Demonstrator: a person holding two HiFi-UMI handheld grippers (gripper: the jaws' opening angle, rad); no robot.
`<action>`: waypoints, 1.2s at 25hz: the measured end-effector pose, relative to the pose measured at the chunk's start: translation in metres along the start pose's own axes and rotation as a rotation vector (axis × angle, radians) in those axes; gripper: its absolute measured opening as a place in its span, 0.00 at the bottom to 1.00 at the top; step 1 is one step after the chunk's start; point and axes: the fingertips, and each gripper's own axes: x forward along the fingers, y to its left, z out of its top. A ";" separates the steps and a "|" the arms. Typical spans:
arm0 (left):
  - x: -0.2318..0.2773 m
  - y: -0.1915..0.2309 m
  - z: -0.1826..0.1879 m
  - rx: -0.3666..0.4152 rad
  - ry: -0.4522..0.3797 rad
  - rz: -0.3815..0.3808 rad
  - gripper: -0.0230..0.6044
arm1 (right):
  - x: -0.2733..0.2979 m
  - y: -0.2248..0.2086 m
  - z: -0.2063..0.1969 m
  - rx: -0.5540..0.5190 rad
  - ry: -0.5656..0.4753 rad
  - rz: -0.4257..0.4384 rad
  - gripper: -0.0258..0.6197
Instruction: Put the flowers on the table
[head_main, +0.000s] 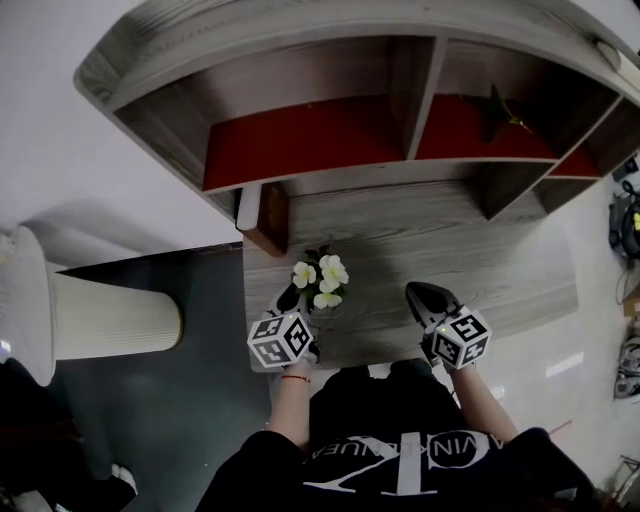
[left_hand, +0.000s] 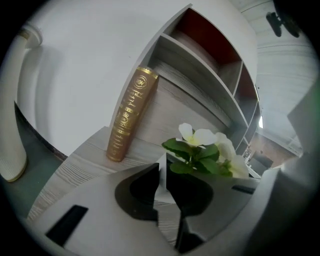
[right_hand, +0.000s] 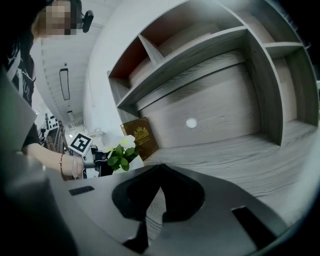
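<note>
Fingers (left_hand: 142, 190) of the left gripper (left_hand: 162, 170) are closed on the thin wall of a small white pot (left_hand: 163, 178). The pot holds white flowers with green leaves (left_hand: 200, 150) at the front left of the grey wood-grain table (head_main: 480, 250). Whether the pot rests on the table cannot be told. The right gripper (right_hand: 160, 170) hovers near the table's front edge, well to the right of the flowers, its fingers pressed tip to tip on nothing. A brown book with a gold spine (left_hand: 131, 115) stands tilted at the back left, under the red-backed wooden shelf (head_main: 300, 140).
</note>
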 end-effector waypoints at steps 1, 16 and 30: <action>0.004 0.001 0.001 0.002 0.005 -0.008 0.11 | 0.001 0.002 -0.003 0.002 0.003 -0.008 0.05; 0.046 0.005 0.005 -0.034 0.033 -0.078 0.11 | 0.019 0.016 -0.009 -0.020 -0.018 -0.131 0.05; 0.063 0.012 0.004 -0.147 0.021 -0.083 0.12 | 0.013 0.012 -0.007 0.010 -0.018 -0.157 0.05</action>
